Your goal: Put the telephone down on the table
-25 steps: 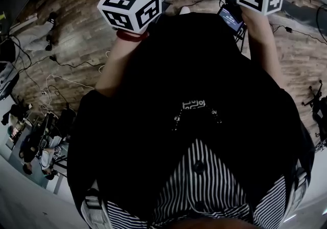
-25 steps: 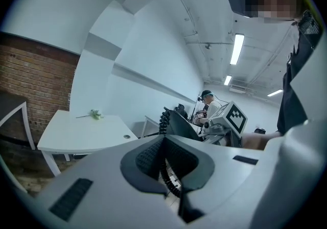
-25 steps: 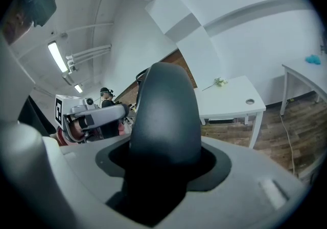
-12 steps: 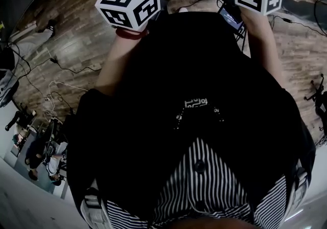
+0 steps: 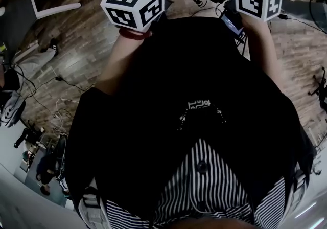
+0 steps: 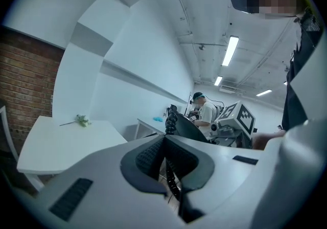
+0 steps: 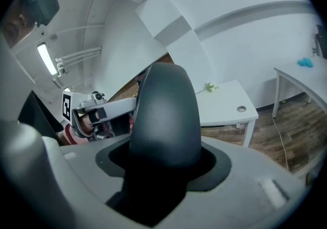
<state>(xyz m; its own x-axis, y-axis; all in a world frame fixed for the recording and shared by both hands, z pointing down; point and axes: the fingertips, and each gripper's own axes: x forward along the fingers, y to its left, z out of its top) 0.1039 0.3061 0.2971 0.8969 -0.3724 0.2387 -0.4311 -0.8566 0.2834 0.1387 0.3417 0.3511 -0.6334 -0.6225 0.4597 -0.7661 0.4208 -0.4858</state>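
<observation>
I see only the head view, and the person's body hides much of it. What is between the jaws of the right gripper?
Observer: A dark, rounded telephone handset; the jaws are closed on it.
Operator: And the left gripper?
Observer: Its jaws are shut on a black coiled cord.
Operator: Is a table near?
Observer: A white table stands ahead, with a green sprig on it.
</observation>
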